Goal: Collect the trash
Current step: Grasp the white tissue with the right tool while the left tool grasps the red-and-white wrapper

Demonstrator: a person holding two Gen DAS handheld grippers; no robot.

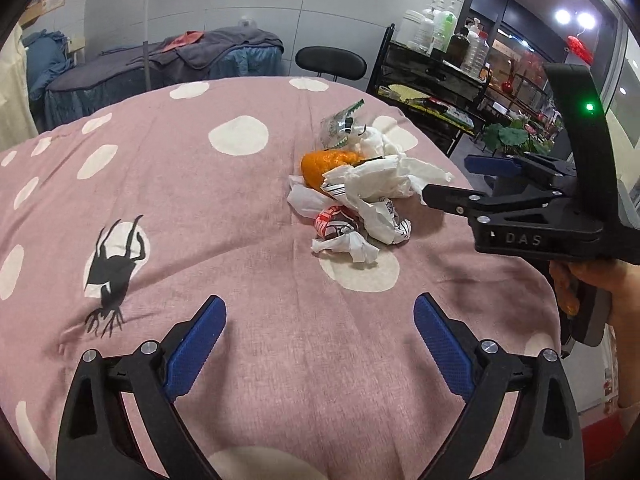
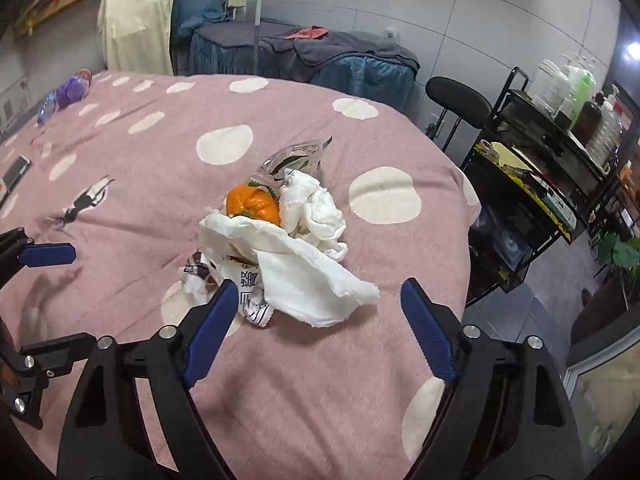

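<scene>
A pile of trash lies on the pink dotted tablecloth (image 1: 224, 208): crumpled white tissues (image 1: 384, 176), an orange peel (image 1: 324, 164), a clear plastic wrapper (image 1: 340, 124) and printed crumpled paper (image 1: 352, 224). My left gripper (image 1: 320, 332) is open and empty, short of the pile. My right gripper (image 2: 316, 312) is open and empty, its jaws just before the white tissues (image 2: 304, 272), with the orange peel (image 2: 252, 204) and the wrapper (image 2: 296, 156) beyond. The right gripper also shows in the left wrist view (image 1: 452, 180), beside the pile.
A black shelf cart (image 2: 532, 184) with bottles stands past the table's right edge, next to a black chair (image 2: 456, 100). Purple cups (image 2: 68, 92) and a dark flat object (image 2: 16, 168) lie at the table's far left. A covered bed (image 1: 160, 64) stands behind.
</scene>
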